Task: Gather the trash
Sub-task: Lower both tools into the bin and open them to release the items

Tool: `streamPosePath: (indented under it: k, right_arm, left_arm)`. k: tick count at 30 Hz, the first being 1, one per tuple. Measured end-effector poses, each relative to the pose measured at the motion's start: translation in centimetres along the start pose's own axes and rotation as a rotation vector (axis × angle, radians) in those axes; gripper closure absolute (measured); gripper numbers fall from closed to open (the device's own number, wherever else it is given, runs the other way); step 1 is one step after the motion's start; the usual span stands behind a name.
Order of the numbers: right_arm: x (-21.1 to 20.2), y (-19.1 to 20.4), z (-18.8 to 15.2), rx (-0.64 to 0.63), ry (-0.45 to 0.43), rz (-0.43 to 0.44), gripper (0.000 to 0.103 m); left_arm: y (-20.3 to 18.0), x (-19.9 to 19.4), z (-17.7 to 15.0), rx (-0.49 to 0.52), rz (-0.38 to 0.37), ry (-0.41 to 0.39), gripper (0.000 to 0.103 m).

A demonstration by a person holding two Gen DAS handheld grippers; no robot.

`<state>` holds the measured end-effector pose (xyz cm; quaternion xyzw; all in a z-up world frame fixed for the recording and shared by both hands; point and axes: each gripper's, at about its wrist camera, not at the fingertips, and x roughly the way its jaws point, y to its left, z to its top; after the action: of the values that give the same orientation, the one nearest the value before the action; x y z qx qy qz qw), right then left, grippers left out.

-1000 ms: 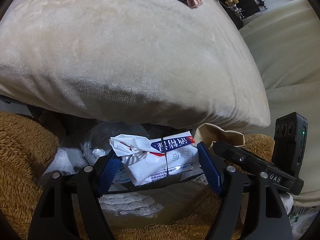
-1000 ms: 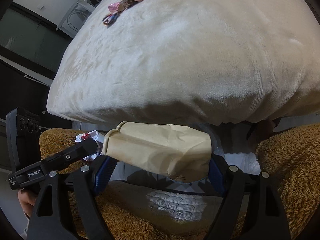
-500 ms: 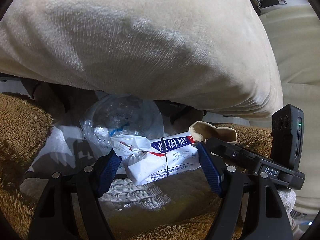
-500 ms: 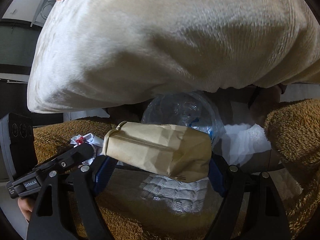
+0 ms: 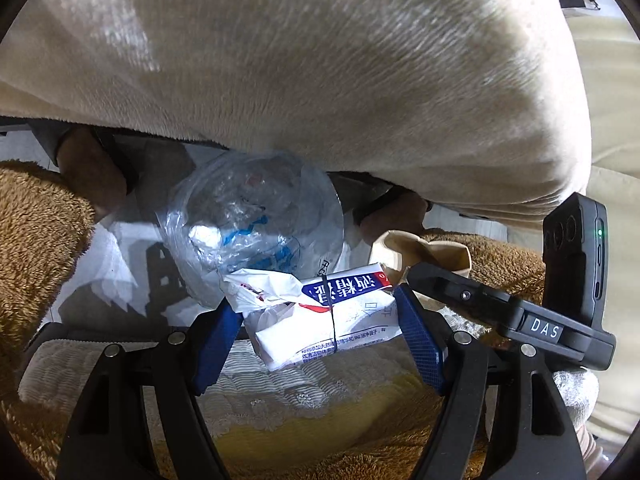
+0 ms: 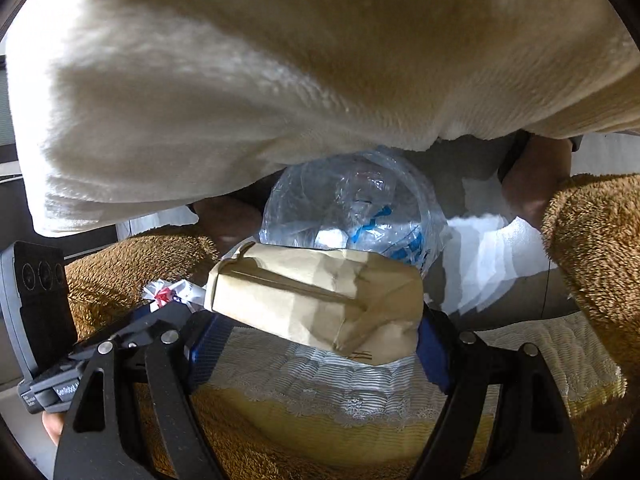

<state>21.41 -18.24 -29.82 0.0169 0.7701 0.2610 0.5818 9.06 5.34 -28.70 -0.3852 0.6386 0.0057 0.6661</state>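
Observation:
My left gripper is shut on a crumpled white wrapper with a blue label and printed text, pinched between the blue pads. My right gripper is shut on a folded brown paper bag. Just beyond both, low under the cushion edge, sits a clear plastic bag with blue print, its mouth open towards me; the same clear plastic bag shows behind the paper bag. In the left wrist view the right gripper's body and the brown bag's end appear at the right.
A large cream plush cushion fills the upper half of both views. Brown fleece sleeves flank the bag on each side. A white and yellow lace-edged cloth lies under the grippers. The person's feet stand on the pale floor beneath the cushion.
Both grippers have sunk below the cushion edge with their loads. The wrappers on the cushion top left view, and the clear plastic bag came into full sight.

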Motion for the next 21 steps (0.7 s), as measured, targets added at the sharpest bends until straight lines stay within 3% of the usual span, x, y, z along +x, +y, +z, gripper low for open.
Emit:
streamPosePath:
  k: [5, 9, 11, 21]
  right_arm:
    - [0.4, -0.2, 0.3, 0.02, 0.009, 0.006, 0.022]
    - [0.4, -0.2, 0.4, 0.024, 0.001, 0.013, 0.015]
    - [0.3, -0.2, 0.4, 0.027, -0.004, 0.018, 0.011]
    - [-0.6, -0.1, 0.3, 0.025, -0.031, 0.024, 0.011]
  left_arm:
    - [0.6, 0.4, 0.1, -0.026, -0.005, 0.022, 0.028]
    - [0.4, 0.6, 0.2, -0.018, -0.001, 0.036, 0.026]
    - [0.3, 0.6, 0.2, -0.017, 0.005, 0.033, 0.02]
    - [0.3, 0.0, 0.0, -0.018, 0.006, 0.009, 0.019]
